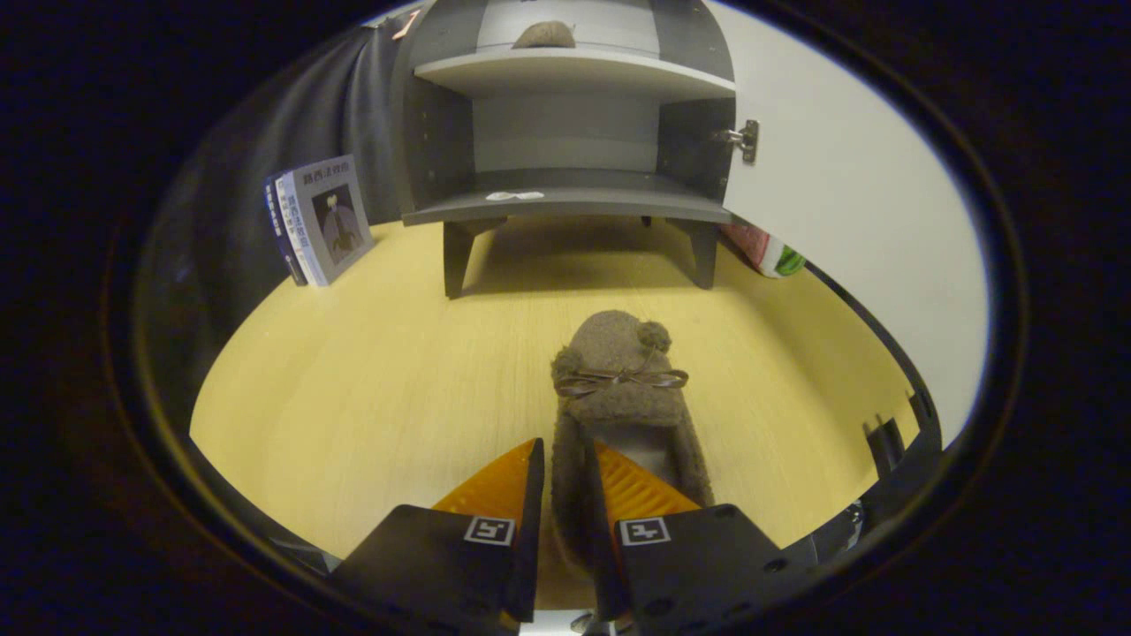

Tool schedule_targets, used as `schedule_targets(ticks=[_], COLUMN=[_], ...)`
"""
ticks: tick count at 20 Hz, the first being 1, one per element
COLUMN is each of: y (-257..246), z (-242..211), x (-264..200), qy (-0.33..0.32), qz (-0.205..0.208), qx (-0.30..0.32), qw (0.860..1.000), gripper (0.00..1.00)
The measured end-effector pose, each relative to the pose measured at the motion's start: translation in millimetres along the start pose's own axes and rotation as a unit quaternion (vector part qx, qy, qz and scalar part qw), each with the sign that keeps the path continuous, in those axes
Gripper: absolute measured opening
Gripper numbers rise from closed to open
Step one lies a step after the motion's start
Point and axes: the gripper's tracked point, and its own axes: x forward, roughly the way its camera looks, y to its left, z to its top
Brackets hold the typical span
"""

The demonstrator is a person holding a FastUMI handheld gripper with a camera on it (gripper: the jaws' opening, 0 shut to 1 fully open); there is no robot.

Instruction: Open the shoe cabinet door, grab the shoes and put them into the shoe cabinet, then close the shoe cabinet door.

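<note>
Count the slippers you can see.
2. One slipper is on the table, its side wall pinched in the gripper; another sits on the cabinet's upper shelf, partly hidden.

staged booth, black cloth wall [265, 132], tabletop shoe cabinet [565, 132]
</note>
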Motion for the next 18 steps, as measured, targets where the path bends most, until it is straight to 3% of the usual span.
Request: schedule_targets(ticks=[4, 10, 18], y=[-0.9, 1.8, 1.5], z=[-2.9, -3.2, -3.0], x=[11.1, 8.1, 7.5], qy=[0.026, 0.022, 0.020], qz=[-0.010, 0.008, 0.016], qx=[-0.028, -0.015, 0.000], qw=[0.999, 1.000, 1.000], gripper=[0.28, 0.04, 0.04])
